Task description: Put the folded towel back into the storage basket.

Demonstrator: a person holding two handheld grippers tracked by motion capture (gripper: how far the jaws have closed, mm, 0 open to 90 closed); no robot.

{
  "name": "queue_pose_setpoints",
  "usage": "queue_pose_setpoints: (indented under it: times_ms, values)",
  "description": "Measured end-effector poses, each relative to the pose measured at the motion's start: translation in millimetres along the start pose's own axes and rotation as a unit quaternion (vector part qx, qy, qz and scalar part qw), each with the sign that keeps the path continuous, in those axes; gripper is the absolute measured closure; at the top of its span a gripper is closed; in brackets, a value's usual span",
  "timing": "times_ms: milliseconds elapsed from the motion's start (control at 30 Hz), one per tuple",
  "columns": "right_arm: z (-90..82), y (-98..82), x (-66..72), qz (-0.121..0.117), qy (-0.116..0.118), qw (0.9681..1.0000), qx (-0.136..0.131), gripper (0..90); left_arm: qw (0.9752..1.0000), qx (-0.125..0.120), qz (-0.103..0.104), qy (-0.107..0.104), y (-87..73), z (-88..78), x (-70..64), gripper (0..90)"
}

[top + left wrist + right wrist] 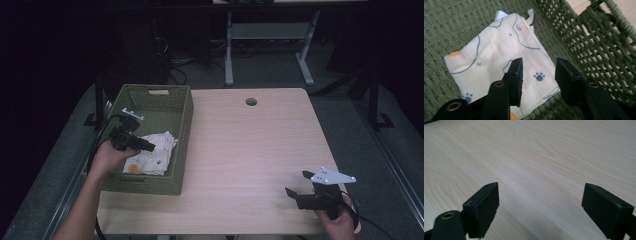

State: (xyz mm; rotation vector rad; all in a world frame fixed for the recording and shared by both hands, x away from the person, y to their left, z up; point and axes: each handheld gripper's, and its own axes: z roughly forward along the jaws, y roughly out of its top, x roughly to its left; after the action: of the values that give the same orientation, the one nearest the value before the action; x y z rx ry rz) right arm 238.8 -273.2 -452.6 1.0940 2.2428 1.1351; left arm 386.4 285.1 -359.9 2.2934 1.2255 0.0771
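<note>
left hand-held gripper (148,147) over the folded cloth (152,155) in the green basket (181,125)

its jaws are apart above the cloth, pinching nothing. the right hand-held gripper (297,183) sits spread wide over the bare bench (250,145), far from the basket.

In the left gripper view, the two black jaws of the left gripper (538,75) cover the folded cloth (499,57) at about six o'clock, so its near corner is hidden. The basket (584,50) runs off that picture at twelve and three o'clock. In the high view, the basket's near wall (145,182) hides the cloth's lower edge, and its print is too small to read. The person's right hand (337,222) is cut off at the bottom edge, near five o'clock. The room beyond the table (250,145) is too dark to make out.
</note>
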Motion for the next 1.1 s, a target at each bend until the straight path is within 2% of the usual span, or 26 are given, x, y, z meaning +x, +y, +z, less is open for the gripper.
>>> queue_pose_setpoints:
  times_ms: [67, 167, 200, 233, 333, 467, 600, 900, 1100]
  values:
    - [-0.3, -0.8, 0.8, 0.001, 0.000, 1.0000, 0.001, 13.9, 0.9999, -0.012, -0.004, -0.011, -4.9, -1.2, 1.2, 55.1]
    - [-0.2, -0.7, 0.5, 0.003, -0.001, 1.0000, 0.001, 13.9, 0.9997, -0.019, -0.005, -0.014, -7.7, -2.5, 1.0, 52.9]
    - [-0.1, -0.5, 0.4, 0.004, -0.002, 1.0000, 0.001, 13.9, 0.9991, -0.034, -0.012, -0.021, -9.8, -4.6, 0.6, 51.8]
    - [-0.1, -0.5, 0.4, 0.004, -0.002, 1.0000, 0.001, 13.9, 0.9989, -0.039, -0.012, -0.023, -10.6, -6.0, 0.0, 51.4]
    - [0.5, -0.6, 0.0, 0.004, -0.003, 1.0000, 0.002, 13.9, 0.9986, -0.044, -0.002, -0.028, -12.1, -9.6, -4.3, 48.4]
    - [1.2, -0.7, -0.9, 0.005, -0.006, 1.0000, 0.003, 13.9, 0.9973, -0.062, -0.002, -0.038, -13.0, -13.3, -9.8, 47.1]
    - [0.7, -0.8, -1.6, 0.008, -0.010, 0.9999, 0.002, 13.9, 0.9967, -0.068, 0.002, -0.045, -12.5, -15.2, -13.8, 46.8]
    - [-2.1, -1.0, -2.7, 0.010, -0.013, 0.9999, -0.005, 13.9, 0.9958, -0.077, 0.015, -0.046, -10.8, -20.0, -22.3, 46.6]
    - [-2.7, -1.0, -2.4, 0.009, -0.015, 0.9998, -0.004, 13.9, 0.9948, -0.088, 0.014, -0.050, -11.5, -21.4, -25.4, 46.0]
